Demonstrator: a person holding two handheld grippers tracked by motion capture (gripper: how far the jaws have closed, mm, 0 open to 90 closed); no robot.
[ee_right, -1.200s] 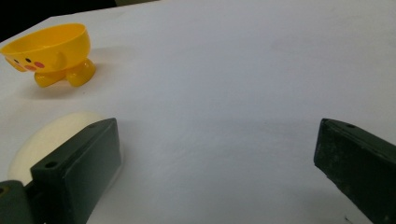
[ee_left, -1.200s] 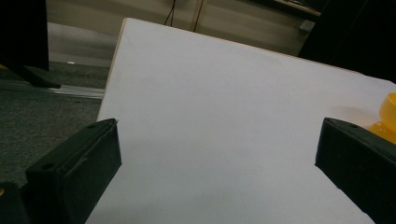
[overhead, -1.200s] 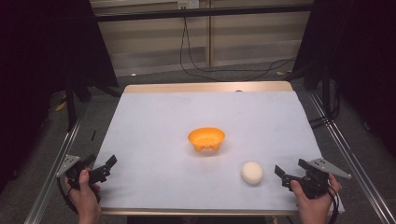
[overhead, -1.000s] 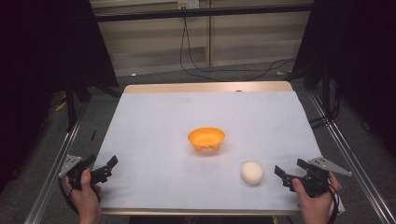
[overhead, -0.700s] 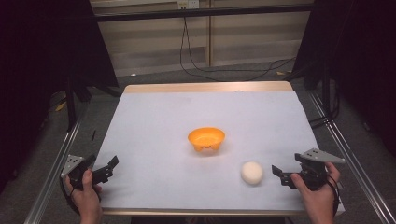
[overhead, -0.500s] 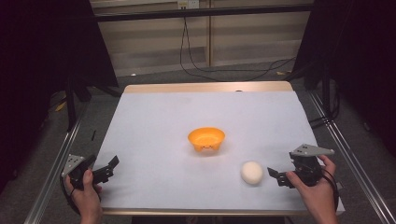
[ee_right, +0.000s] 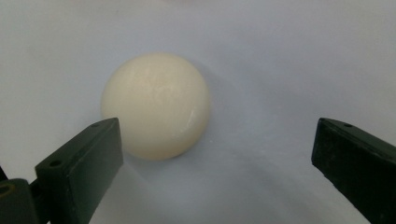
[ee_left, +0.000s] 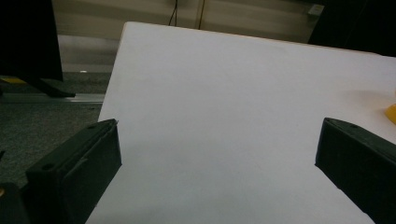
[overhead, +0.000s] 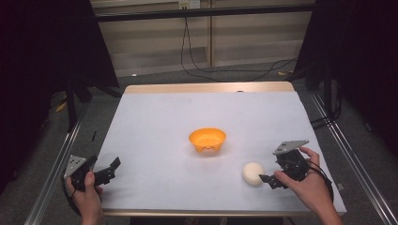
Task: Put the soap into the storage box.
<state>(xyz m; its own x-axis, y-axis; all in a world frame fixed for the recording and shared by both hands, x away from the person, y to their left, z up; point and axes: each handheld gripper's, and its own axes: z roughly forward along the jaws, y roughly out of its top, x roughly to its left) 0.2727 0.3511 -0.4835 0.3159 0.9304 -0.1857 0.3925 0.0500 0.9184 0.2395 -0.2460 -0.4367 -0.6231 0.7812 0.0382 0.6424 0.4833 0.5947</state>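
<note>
In the high view the ball, a cream-white sphere, lies on the table in the lower right of the frame. The right gripper sits just to the right of it, held in the person's right hand, with its jaw tips pointing left toward the ball and very near it; whether a tip touches the ball cannot be told from there.

In the right gripper view the ball fills the upper left of centre, lying on the white surface just ahead of the jaws. The left-hand jaw rises from the lower left and its tip overlaps the ball's lower left edge in the picture; the right-hand jaw stands at the far lower right, well apart from the ball. The jaws are spread wide, have just been closing a little, and nothing is between the pads: the ball lies beyond the tips, not within the gap, and is not gripped.

The bowl, orange, stands near the middle of the table, up and to the left of the ball and apart from it.

The left gripper rests at the lower left of the high view in the left hand. In the left gripper view its jaws stand wide over bare table, holding nothing.
</note>
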